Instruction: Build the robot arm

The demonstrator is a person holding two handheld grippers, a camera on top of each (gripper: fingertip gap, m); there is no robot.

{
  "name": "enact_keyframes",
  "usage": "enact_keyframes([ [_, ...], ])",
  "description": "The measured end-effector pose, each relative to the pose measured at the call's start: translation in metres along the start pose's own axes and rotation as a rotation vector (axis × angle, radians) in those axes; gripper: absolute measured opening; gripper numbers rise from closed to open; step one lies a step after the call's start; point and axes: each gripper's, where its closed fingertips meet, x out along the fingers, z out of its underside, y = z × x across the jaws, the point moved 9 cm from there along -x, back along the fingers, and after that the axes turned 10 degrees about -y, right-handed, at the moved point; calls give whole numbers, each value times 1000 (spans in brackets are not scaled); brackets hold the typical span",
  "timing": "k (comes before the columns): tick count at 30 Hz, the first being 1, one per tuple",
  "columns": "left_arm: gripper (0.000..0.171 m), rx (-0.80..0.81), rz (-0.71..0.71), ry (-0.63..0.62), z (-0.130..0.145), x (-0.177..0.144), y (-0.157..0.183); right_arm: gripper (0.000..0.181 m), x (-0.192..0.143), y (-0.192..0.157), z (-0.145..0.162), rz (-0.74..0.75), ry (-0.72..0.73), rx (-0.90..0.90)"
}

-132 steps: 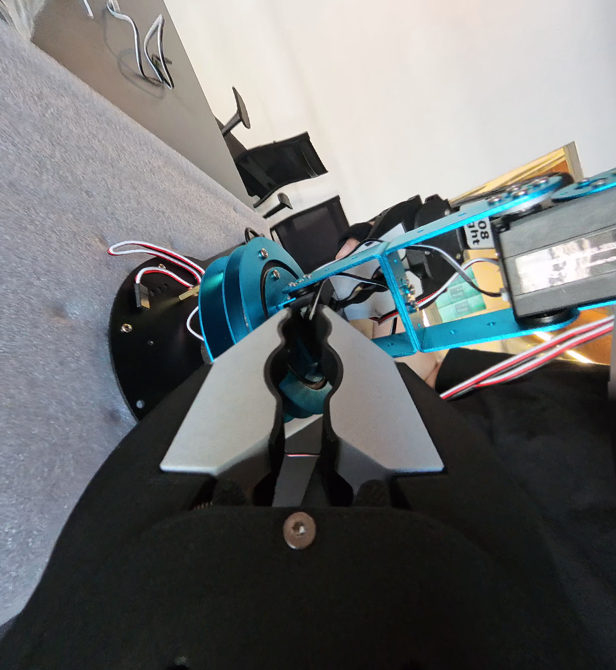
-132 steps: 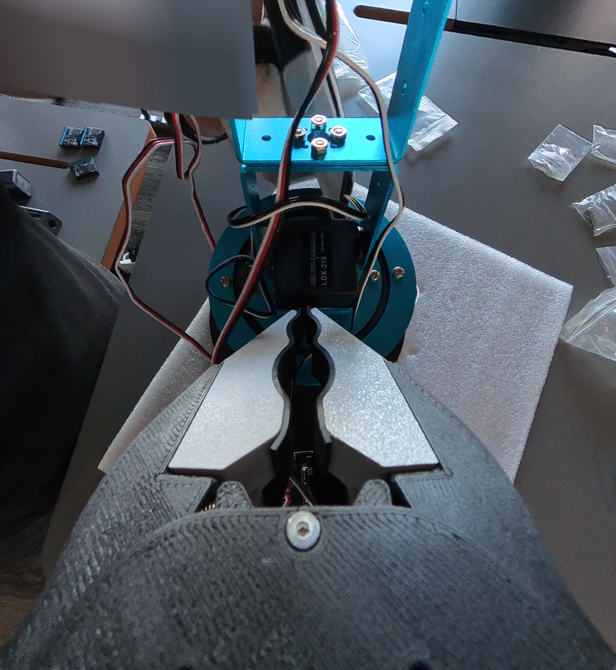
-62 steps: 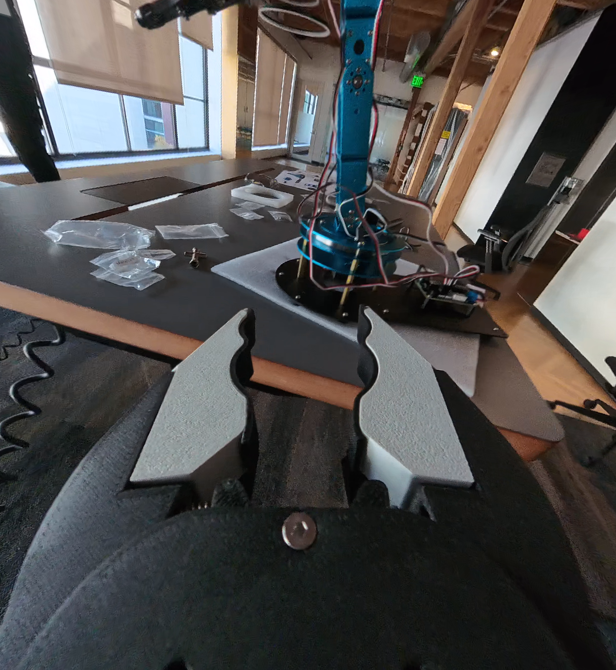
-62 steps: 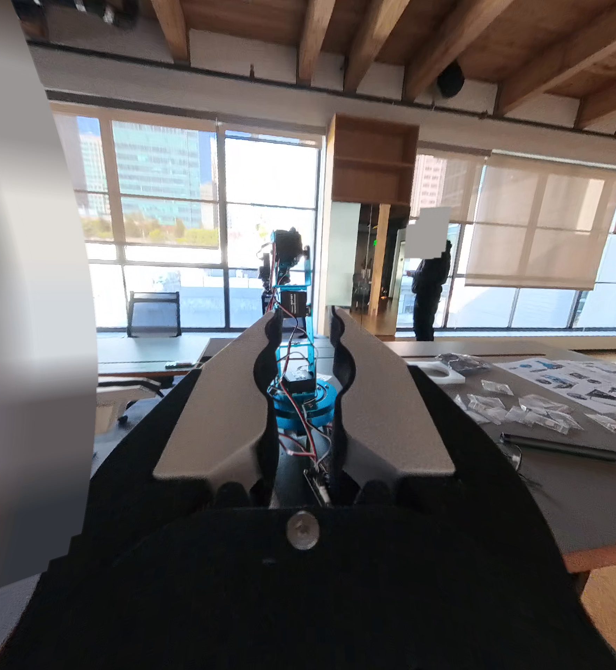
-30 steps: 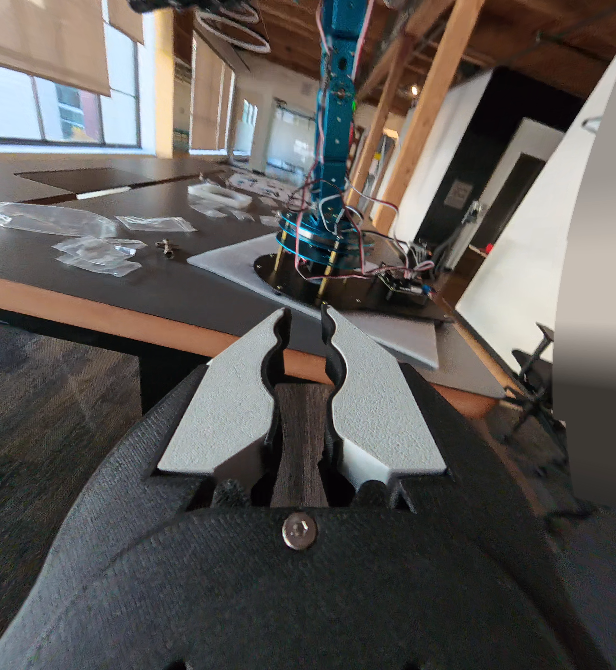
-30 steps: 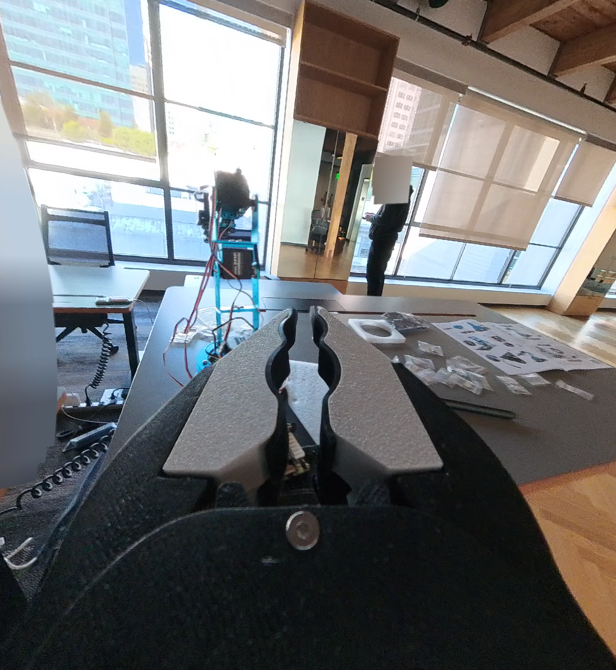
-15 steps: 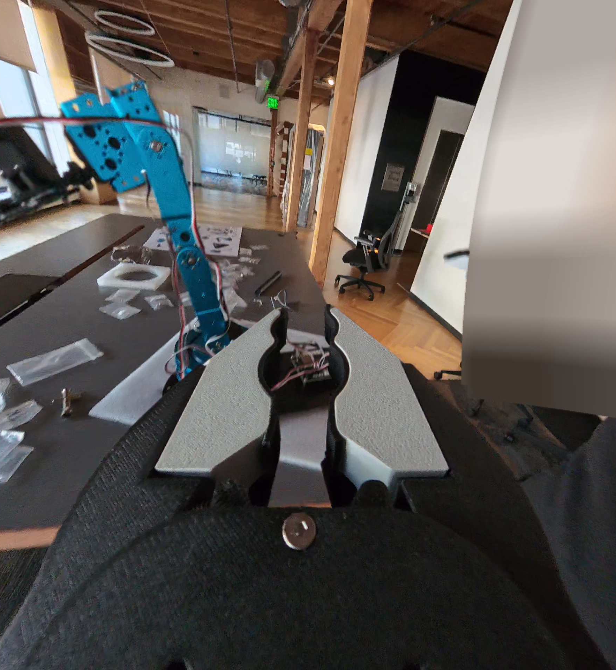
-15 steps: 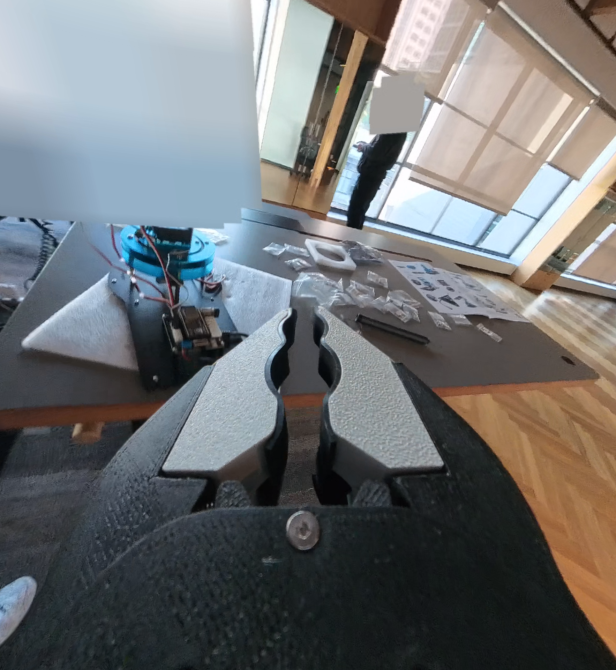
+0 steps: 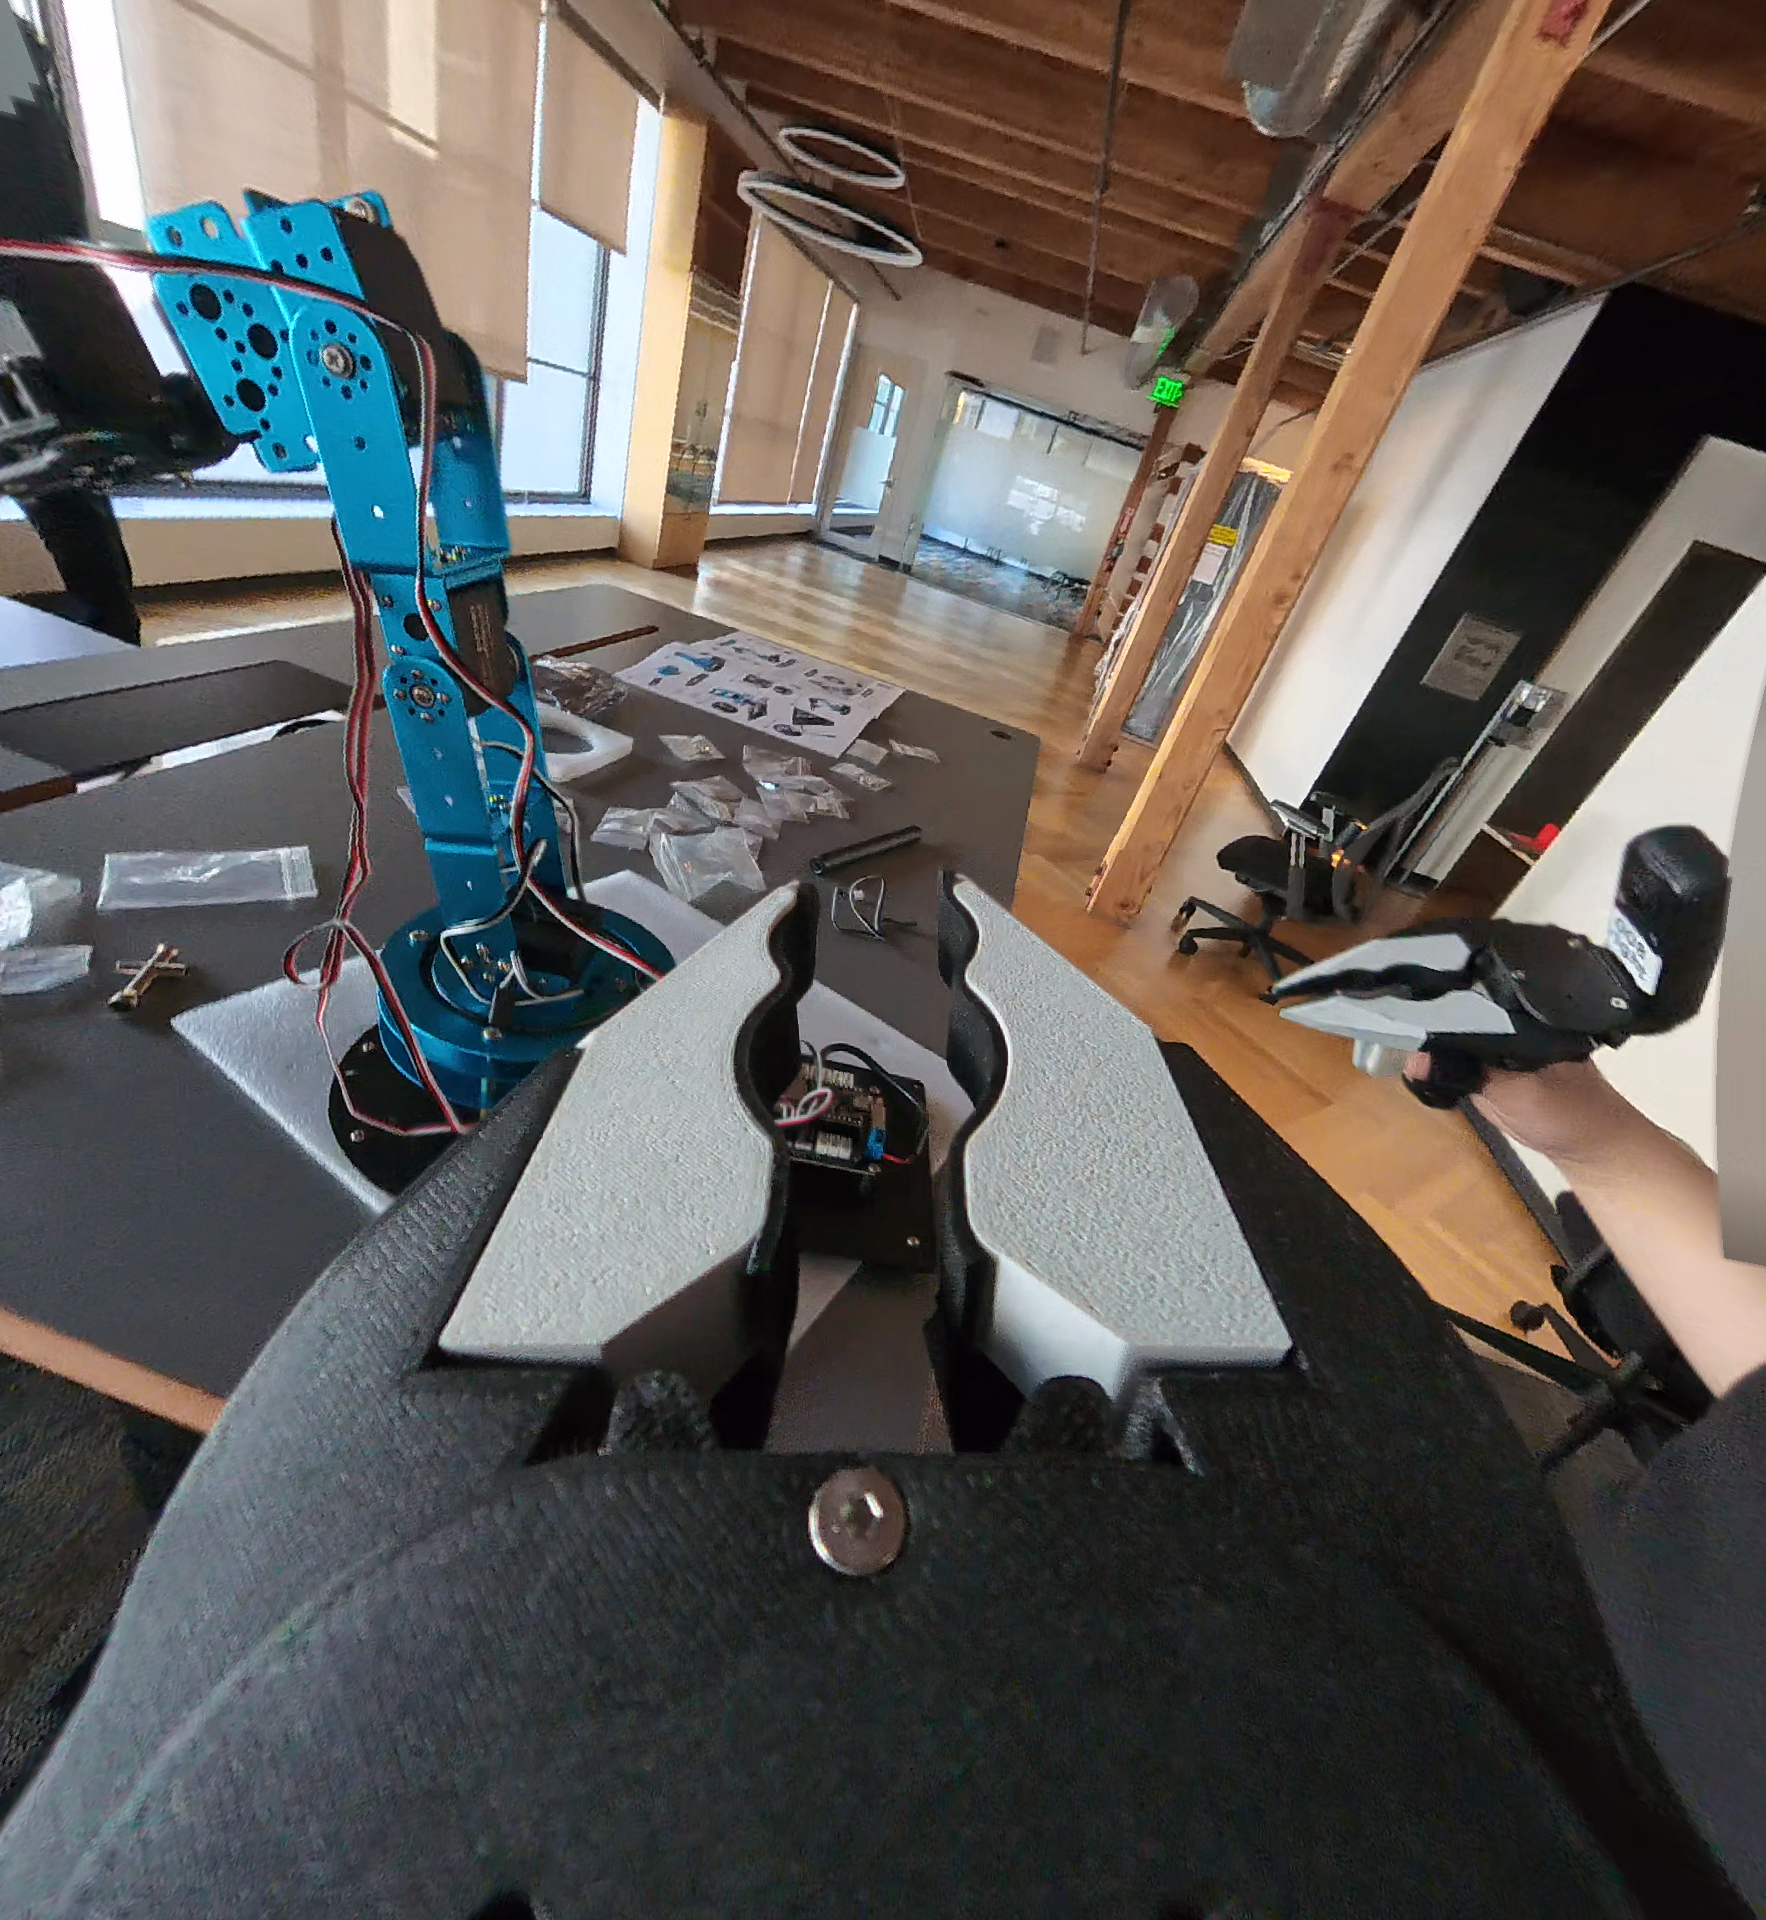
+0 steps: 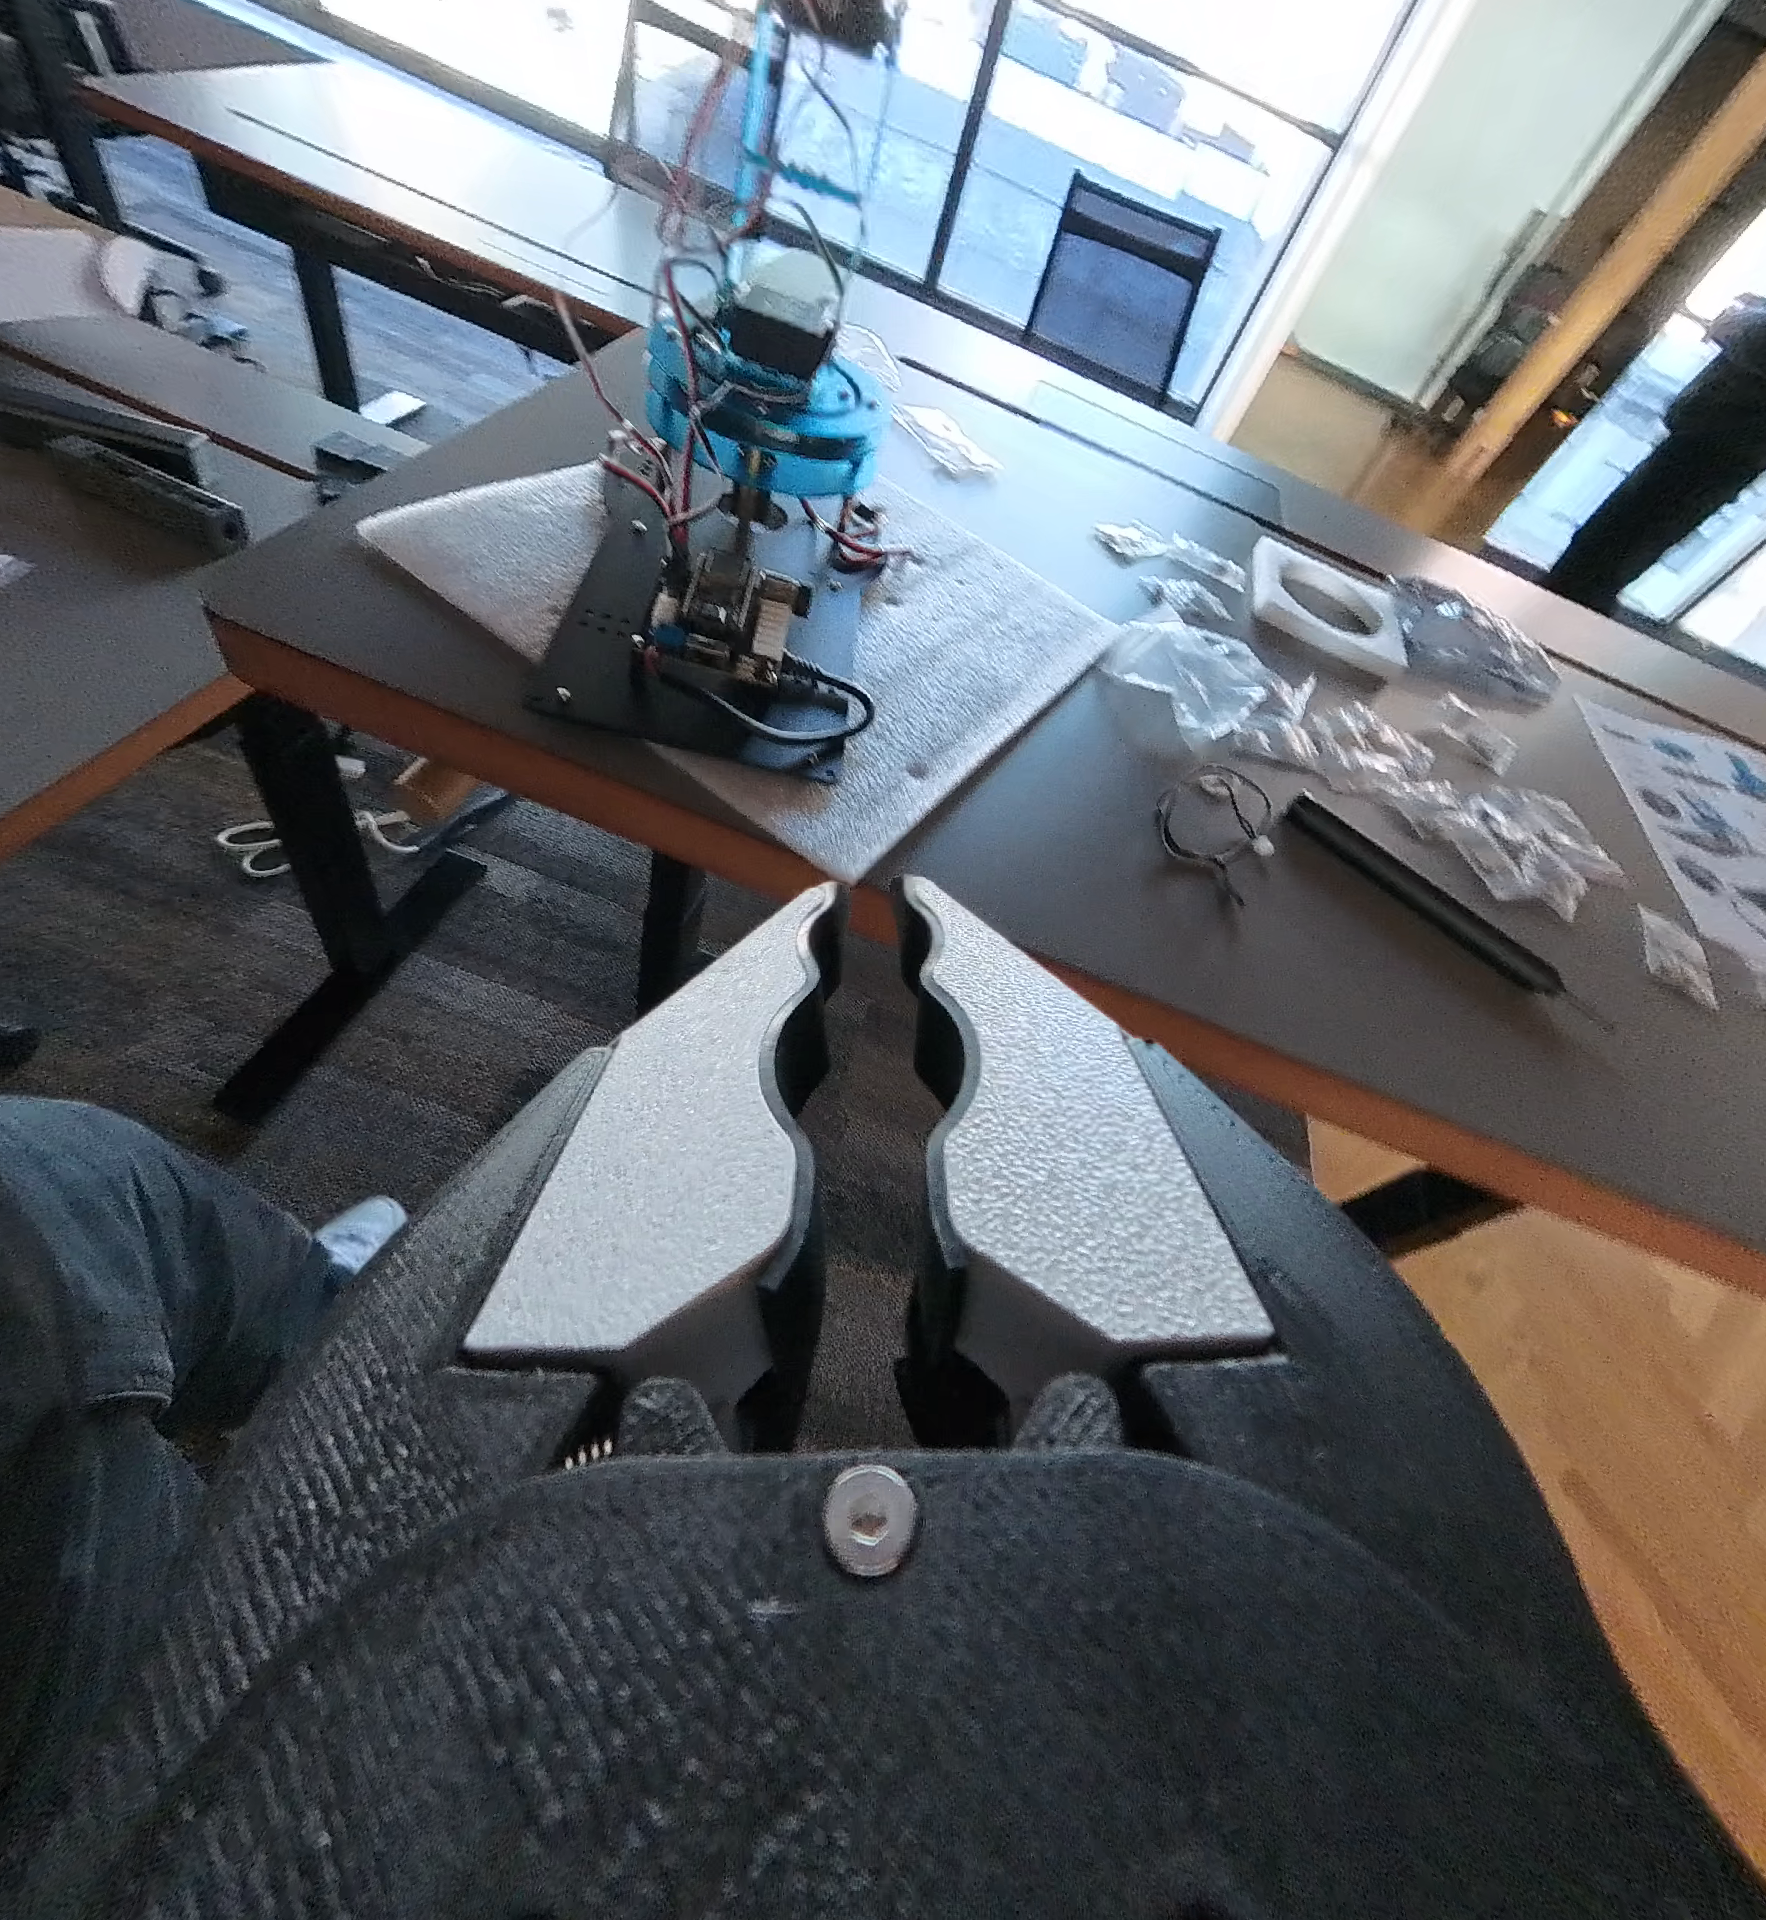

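In the left wrist view the left gripper (image 9: 877, 902) hangs off the table (image 9: 110, 1132) edge, fingers spread and empty, aimed at the circuit board (image 9: 843, 1127) beside the blue arm (image 9: 422, 665) on its foam sheet (image 9: 245, 1023). In the right wrist view the right gripper (image 10: 868, 896) hangs lower and farther back, fingers parted by a narrow gap, empty, well short of the table (image 10: 1378, 997).

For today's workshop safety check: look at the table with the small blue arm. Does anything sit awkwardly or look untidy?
Yes. The white foam sheet under the blue arm juts past the table edge at one corner. Red and white wires trail loose, and small clear bags lie scattered. Both grippers hold nothing.
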Motion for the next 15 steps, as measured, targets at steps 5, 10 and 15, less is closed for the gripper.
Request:
enact_keyframes([
  [5, 21, -8, -43, -38, 8, -19, -4, 7, 34, 4, -32, -64, 93, -43],
  [10, 21, -2, -55, -149, 19, -29, -36, 7, 79, -4, -78, -141, 190, -9],
  [15, 20, 77, -116, -252, 29, -14, -78, 9, 135, -17, -121, -253, 197, 91],
])
